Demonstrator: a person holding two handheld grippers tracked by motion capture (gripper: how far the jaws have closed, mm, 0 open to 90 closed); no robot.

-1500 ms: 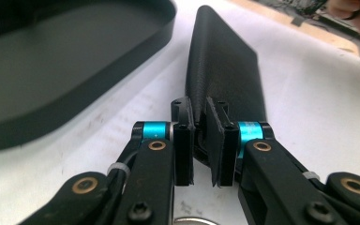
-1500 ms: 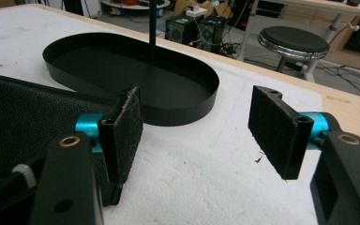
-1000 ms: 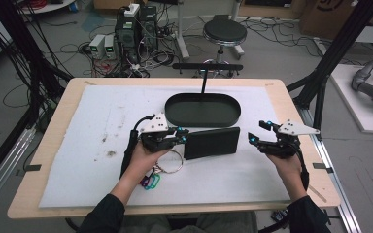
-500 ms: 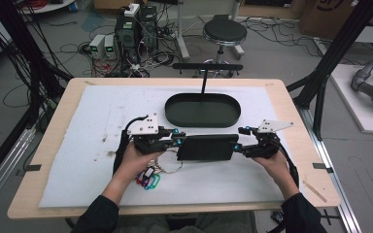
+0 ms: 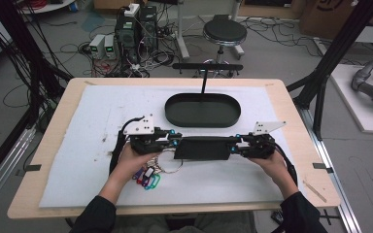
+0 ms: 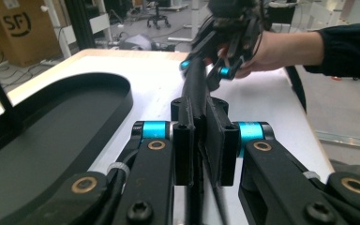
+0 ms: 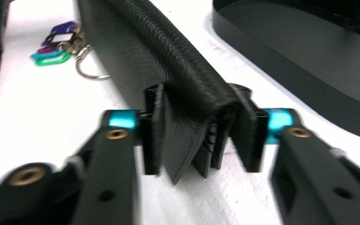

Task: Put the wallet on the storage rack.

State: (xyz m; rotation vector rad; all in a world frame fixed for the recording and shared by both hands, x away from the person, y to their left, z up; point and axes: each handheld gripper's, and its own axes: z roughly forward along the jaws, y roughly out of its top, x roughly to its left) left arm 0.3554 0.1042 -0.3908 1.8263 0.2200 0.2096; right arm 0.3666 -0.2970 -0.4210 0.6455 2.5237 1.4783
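Between both claws (image 5: 175, 142) (image 5: 238, 144), the black wallet (image 5: 205, 148) spans.

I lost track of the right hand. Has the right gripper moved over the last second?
Yes. The right gripper moved left, closer under the black tray, onto the black wallet; its jaws have just been closing.

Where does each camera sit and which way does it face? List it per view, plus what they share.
High view: fixed above the person's side, looking forward and down at the table; both arms enter from below, left tool and right tool holding the black wallet's ends.
Left gripper view: rides the left tool, looking along the wallet toward the right hand; own jaws clamp it.
Right gripper view: rides the right tool, whose jaws have just been closing on the wallet; key tags beyond.
Shared: all show the wallet and oval tray.
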